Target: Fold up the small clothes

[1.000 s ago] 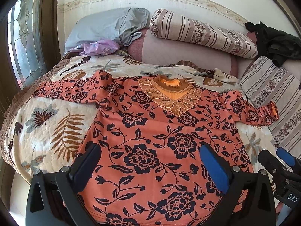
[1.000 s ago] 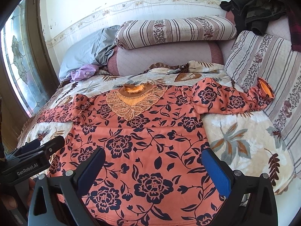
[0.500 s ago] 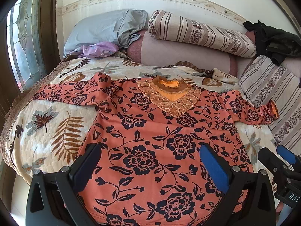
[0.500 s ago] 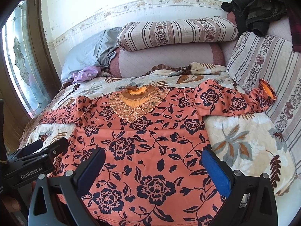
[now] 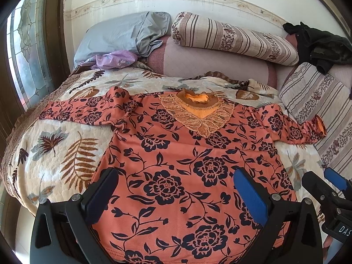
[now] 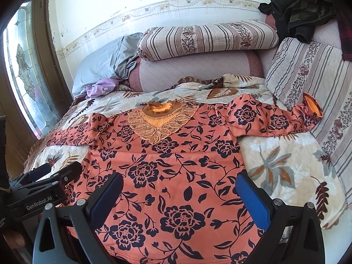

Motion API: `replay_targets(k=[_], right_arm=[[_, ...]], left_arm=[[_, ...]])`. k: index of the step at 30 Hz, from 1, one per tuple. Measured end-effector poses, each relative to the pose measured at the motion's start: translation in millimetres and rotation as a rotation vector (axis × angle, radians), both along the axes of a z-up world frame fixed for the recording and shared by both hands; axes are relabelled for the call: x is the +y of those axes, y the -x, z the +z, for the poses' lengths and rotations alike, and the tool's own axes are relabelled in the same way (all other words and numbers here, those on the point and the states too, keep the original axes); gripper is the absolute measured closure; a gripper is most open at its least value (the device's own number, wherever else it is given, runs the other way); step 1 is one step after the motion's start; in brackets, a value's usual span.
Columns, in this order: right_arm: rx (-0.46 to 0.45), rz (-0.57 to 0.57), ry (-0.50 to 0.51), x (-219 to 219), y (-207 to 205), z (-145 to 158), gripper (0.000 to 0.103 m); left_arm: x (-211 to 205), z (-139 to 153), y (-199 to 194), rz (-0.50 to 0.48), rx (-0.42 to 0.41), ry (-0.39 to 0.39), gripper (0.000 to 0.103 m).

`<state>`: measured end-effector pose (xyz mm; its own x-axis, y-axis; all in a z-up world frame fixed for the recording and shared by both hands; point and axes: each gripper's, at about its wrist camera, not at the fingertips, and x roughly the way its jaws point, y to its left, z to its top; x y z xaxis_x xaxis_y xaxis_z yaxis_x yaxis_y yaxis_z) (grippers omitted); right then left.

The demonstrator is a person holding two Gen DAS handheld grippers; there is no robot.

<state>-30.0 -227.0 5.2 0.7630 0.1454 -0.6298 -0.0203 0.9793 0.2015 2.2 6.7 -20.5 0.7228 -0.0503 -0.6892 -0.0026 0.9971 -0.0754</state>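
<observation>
over the last second both views pull back a little — the orange floral top [image 5: 187, 171] sits lower in frame with more bed [image 5: 55, 151] showing. it lies flat, sleeves spread, unfolded. the left tool [image 5: 176, 189] and right tool [image 6: 180, 193] hang over its hem, jaws apart, gripping nothing — folding hasn't begun.

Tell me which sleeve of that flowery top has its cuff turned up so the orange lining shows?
The sleeve stretched toward the striped cushion: its cuff props open against it, showing plain orange inside. The other sleeve lies flat toward the window, cuff out of sight.
</observation>
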Motion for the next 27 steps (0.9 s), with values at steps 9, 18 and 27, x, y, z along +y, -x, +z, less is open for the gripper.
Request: replay_targets(k=[9, 18, 27], right_arm=[[0.0, 0.0, -0.001, -0.5, 0.6, 0.4, 0.0], [-0.001, 0.0, -0.005, -1.7, 1.4, 1.4, 0.0], [-0.002, 0.0, -0.014, -4.4, 2.7, 1.3, 0.0]], left_arm=[[-0.6, 0.1, 0.6, -0.002, 0.002, -0.002, 0.0], [-4.3, 2.0, 2.2, -0.004, -0.002, -0.01, 0.0], [-5.3, 3.3, 2.8, -0.008, -0.002, -0.015, 0.0]])
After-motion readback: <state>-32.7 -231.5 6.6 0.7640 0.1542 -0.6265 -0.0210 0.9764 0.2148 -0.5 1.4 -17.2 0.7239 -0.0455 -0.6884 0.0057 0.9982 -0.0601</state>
